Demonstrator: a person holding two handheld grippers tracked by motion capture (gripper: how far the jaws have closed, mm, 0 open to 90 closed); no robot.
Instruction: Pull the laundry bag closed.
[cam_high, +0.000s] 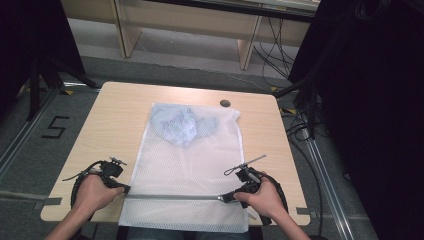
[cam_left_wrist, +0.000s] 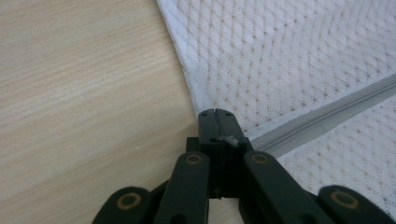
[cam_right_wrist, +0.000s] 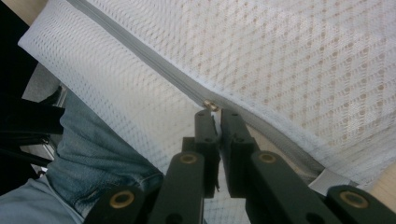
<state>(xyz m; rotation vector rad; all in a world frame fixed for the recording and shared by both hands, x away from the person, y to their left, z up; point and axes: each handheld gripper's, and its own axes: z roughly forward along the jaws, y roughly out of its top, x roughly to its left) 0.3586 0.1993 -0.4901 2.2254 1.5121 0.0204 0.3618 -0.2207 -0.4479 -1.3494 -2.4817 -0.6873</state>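
Left tongs (cam_left_wrist: 215, 113) pressed together, pinching zipper (cam_left_wrist: 327, 112) end at mesh bag (cam_high: 187, 165) edge, lower left. Right tongs (cam_right_wrist: 215, 113) pinch the zipper pull (cam_right_wrist: 210, 105), lower right. Worktop (cam_high: 110, 120).

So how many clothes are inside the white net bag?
1 that I can see: a light blue garment bunched up at the far end of the mesh bag, away from the zipper. It is crumpled, so a second piece could be hiding inside it.
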